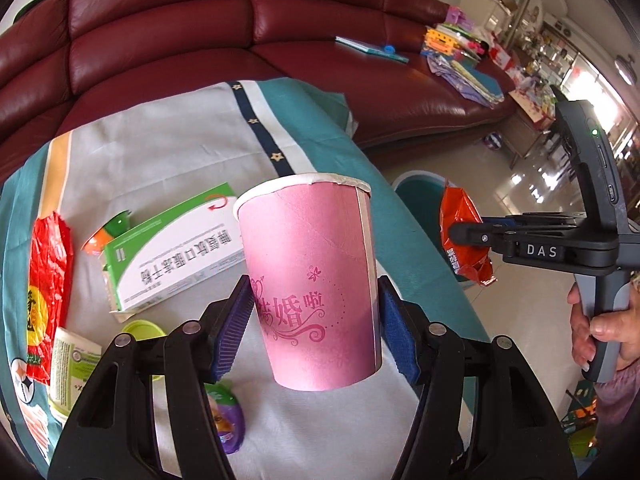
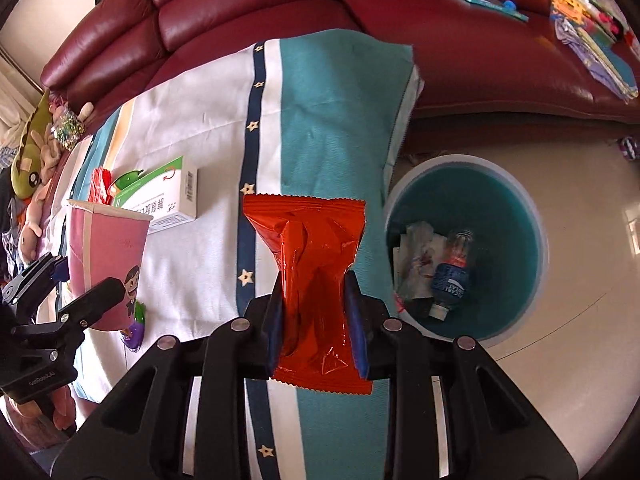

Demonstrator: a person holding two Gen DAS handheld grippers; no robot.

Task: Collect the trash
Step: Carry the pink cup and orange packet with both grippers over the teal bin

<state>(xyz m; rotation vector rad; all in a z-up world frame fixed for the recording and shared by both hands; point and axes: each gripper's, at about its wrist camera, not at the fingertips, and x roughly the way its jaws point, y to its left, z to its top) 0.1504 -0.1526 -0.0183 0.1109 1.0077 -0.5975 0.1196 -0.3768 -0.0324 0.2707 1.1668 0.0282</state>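
My left gripper is shut on a pink paper cup, held upright above the cloth-covered table. The same cup shows at the left of the right wrist view, with the left gripper's fingers on it. My right gripper is shut on a crumpled red snack wrapper, pinched at its middle above the table's right edge. In the left wrist view that wrapper hangs over the floor. A teal trash bin stands on the floor to the right, holding a plastic bottle and crumpled paper.
On the cloth lie a green-white medicine box, a red plastic bag, a green lid, a purple pouch and a small paper-wrapped tub. A dark red leather sofa curves behind, with books and toys.
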